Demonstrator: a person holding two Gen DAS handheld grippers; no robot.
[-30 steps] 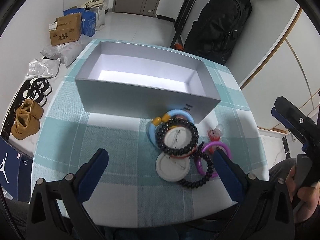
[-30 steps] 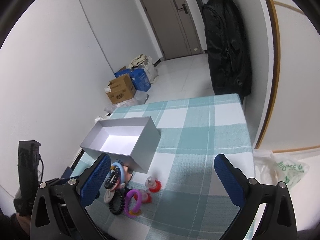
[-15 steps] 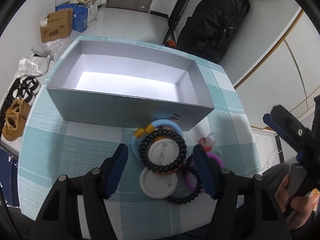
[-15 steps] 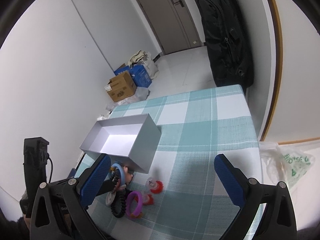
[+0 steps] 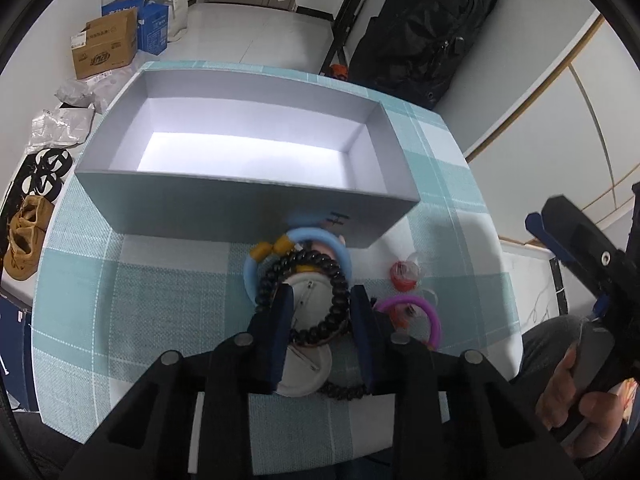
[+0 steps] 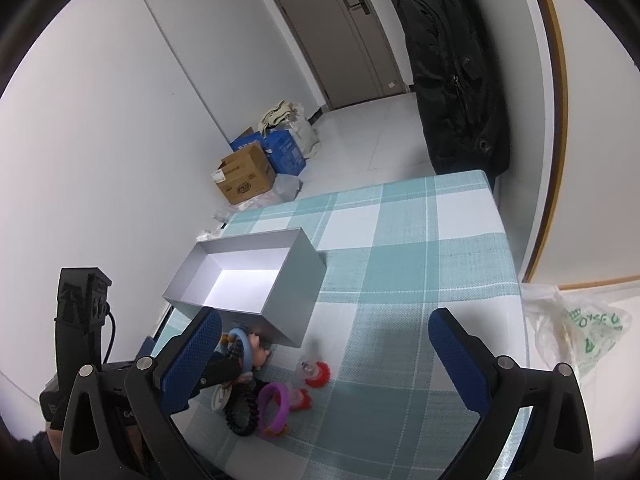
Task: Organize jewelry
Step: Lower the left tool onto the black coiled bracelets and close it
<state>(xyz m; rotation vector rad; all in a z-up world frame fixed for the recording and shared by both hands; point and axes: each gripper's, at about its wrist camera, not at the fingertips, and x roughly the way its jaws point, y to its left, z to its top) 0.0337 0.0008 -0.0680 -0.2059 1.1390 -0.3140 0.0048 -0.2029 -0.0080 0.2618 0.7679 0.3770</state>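
Black bead bracelet (image 5: 304, 264) between left gripper (image 5: 320, 300) pads

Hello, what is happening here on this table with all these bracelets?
A person is sorting jewelry into a grey box, which holds nothing yet. The left hand-held gripper has just been closing around a black bead bracelet lying on a white round badge; whether its pads grip yet is unclear. The right hand-held gripper waits open. A blue ring and purple ring lie nearby.
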